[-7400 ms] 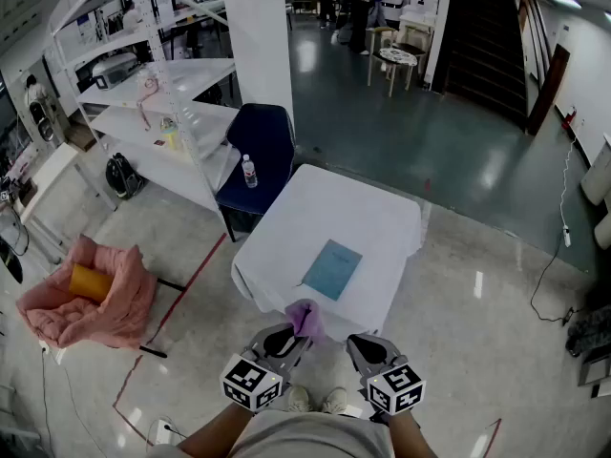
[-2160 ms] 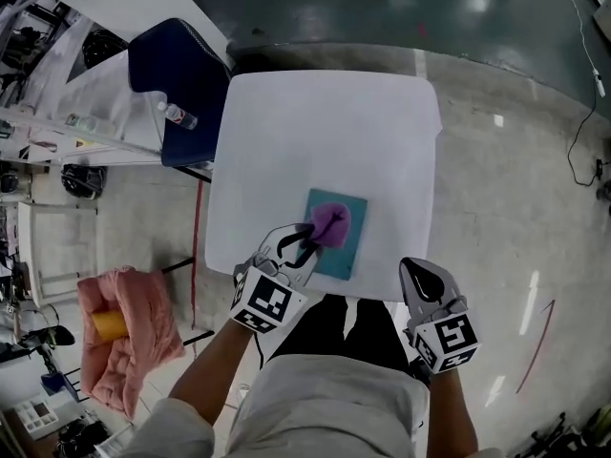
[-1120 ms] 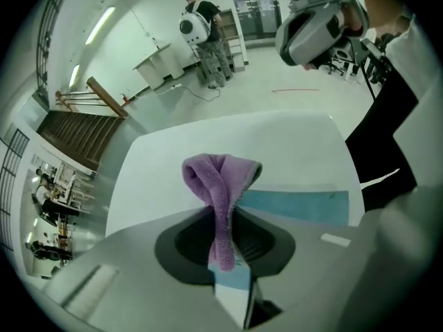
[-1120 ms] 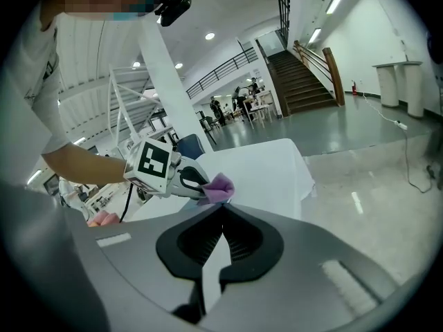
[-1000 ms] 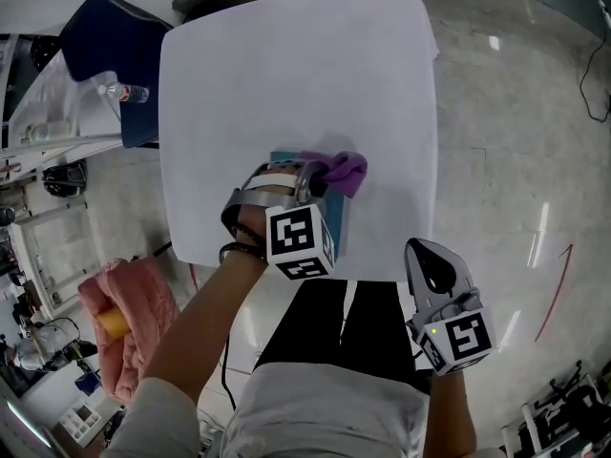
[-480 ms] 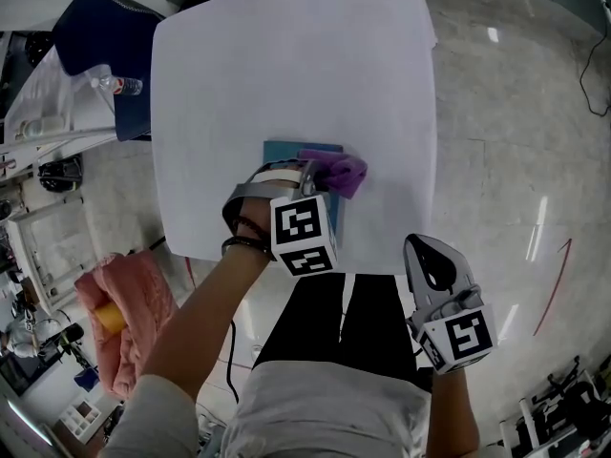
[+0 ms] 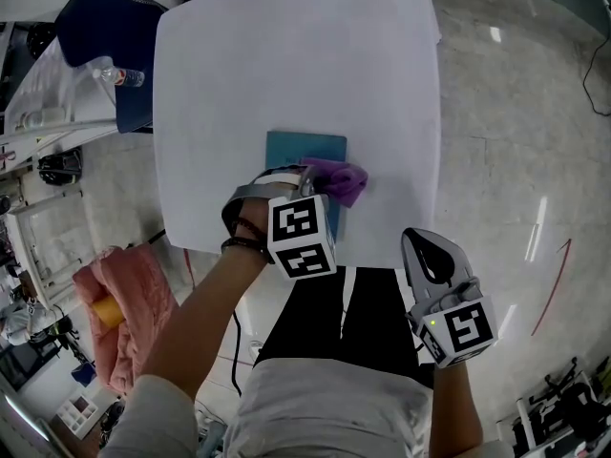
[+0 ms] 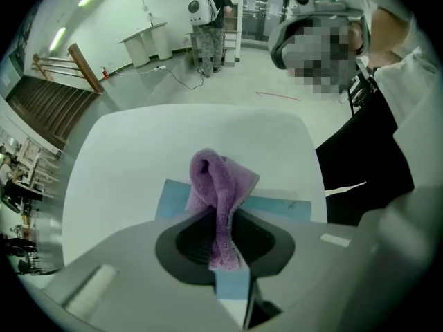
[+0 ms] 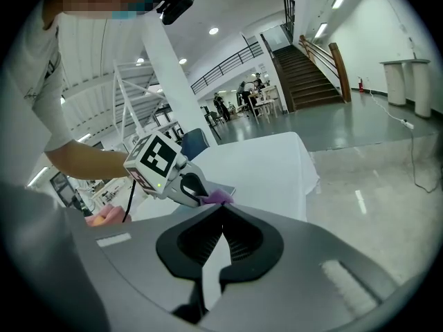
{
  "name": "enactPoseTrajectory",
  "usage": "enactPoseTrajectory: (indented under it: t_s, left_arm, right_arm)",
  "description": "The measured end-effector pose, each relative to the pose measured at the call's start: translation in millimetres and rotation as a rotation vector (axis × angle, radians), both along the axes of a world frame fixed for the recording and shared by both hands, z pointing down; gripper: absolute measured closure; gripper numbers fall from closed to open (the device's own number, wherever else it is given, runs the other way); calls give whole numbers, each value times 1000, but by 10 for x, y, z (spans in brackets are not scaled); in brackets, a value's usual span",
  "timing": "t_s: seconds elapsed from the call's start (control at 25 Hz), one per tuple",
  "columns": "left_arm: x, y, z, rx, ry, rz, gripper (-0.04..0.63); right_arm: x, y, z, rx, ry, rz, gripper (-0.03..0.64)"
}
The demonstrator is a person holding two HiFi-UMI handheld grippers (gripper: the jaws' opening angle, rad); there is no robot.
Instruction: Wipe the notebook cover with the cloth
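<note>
My right tool (image 7: 427, 245) hangs closest to me, off the near edge of the surface (image 7: 286, 55) toward its near right corner. It is over the floor and well apart from everything on top. Its jaws are pressed together with nothing between them.

On the floor to my left, beside the near left corner, lies a heap of pink fabric (image 7: 134, 299) with a yellow roll (image 7: 105, 315) tucked into it.

My left tool (image 7: 313, 181) reaches over the near edge. Its jaws are clamped on the purple cloth (image 7: 341, 177), and a fold of it runs back between them. The bunched end of the cloth sticks out past the tips and rests on the notebook (image 7: 301, 151). It sits at the notebook's right side and spills a little over that edge onto the white covering.

The notebook is teal and lies flat, close to the near edge and about midway along it. Its near part is under my tool and its far part is bare. Beyond it the white surface runs plain to the far edge.

At the far left corner stands a dark blue chair (image 7: 100, 27), with a clear bottle (image 7: 122, 76) lying on its seat.
</note>
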State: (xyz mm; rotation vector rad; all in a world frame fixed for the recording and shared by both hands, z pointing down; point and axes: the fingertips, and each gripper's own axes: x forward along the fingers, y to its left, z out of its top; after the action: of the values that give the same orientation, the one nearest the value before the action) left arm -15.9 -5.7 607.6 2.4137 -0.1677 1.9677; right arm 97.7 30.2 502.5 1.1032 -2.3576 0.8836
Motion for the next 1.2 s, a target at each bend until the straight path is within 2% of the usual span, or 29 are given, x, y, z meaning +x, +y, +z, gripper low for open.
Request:
enactPoseTrajectory:
  t_s: [0.2, 1.2]
  left_arm:
    - [-29, 231, -14, -73, -2, 12, 531]
    - [-141, 1299, -33, -270, 33, 16, 532]
  right_arm:
    - [-63, 10, -25, 3, -7, -14, 601]
    - [-216, 16, -38, -2, -21, -48, 601]
